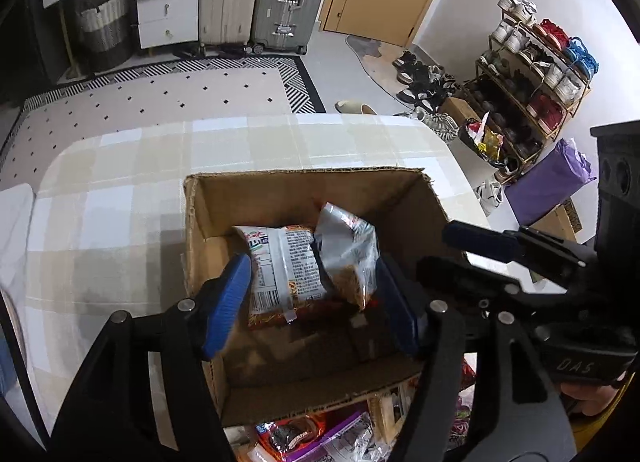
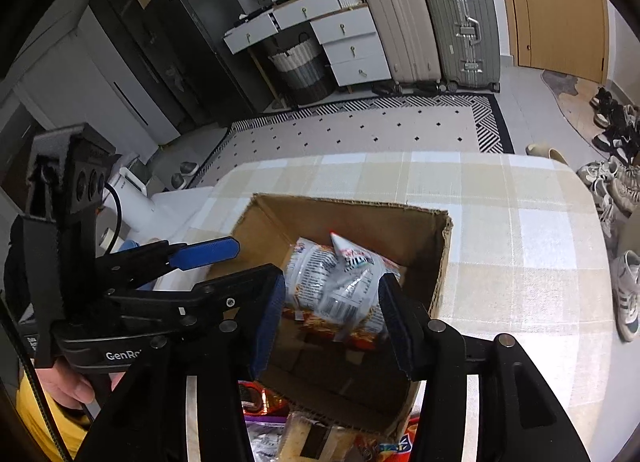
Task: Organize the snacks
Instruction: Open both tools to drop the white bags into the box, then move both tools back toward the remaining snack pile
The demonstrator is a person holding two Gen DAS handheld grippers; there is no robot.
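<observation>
Both claws apart: left gripper [image 1: 316, 298] & right gripper [image 2: 332, 322] over cardboard box [image 1: 304, 190]; snack packets [image 1: 280, 274] inside.

Snack heap [image 1: 316, 438] — cropped by bottom edge

White letters "GenRo" are showing on the black left claw [image 2: 208, 250]. Letters "DAS" are showing on the right claw [image 1: 476, 240]. The snack bags' [image 1: 280, 274] print is looking too small to read.
</observation>
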